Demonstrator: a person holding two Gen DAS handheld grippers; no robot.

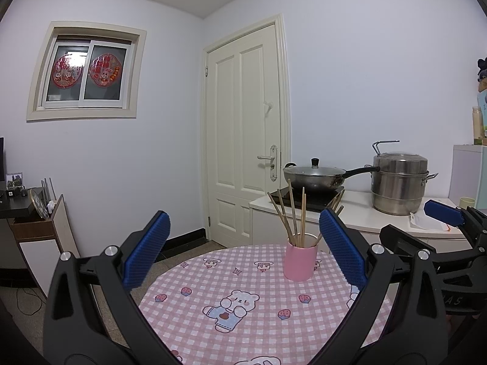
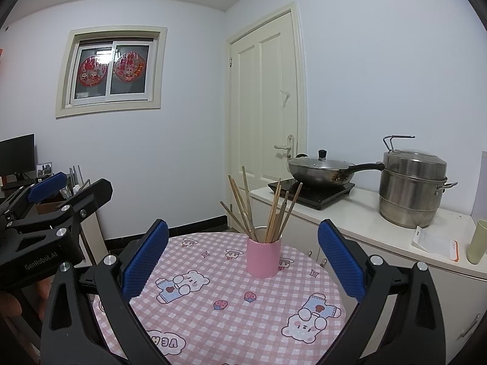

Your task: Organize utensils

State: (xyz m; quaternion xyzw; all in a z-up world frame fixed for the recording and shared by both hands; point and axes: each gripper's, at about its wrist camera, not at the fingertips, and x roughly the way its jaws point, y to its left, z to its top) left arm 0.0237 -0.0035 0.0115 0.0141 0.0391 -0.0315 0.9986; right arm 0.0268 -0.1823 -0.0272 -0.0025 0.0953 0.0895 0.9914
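Observation:
A pink cup point(image 1: 300, 261) stands upright on the round table point(image 1: 243, 319) with the pink checked cloth. Several wooden chopsticks point(image 1: 293, 219) stand in it, fanned out. In the right wrist view the cup point(image 2: 263, 257) and chopsticks point(image 2: 258, 206) sit toward the far side of the table point(image 2: 228, 319). My left gripper point(image 1: 243, 249) is open and empty, held above the near table, cup between and beyond its fingers. My right gripper point(image 2: 242, 252) is open and empty, short of the cup. Each gripper shows at the other view's edge.
A white counter point(image 2: 365, 222) behind the table holds an induction hob with a lidded wok point(image 2: 322, 170), a steel steamer pot point(image 2: 411, 188), a paper packet point(image 2: 432, 240) and a pale cup point(image 2: 478, 243). A white door point(image 2: 268, 106) is behind. A dark desk with a monitor point(image 2: 16, 155) is left.

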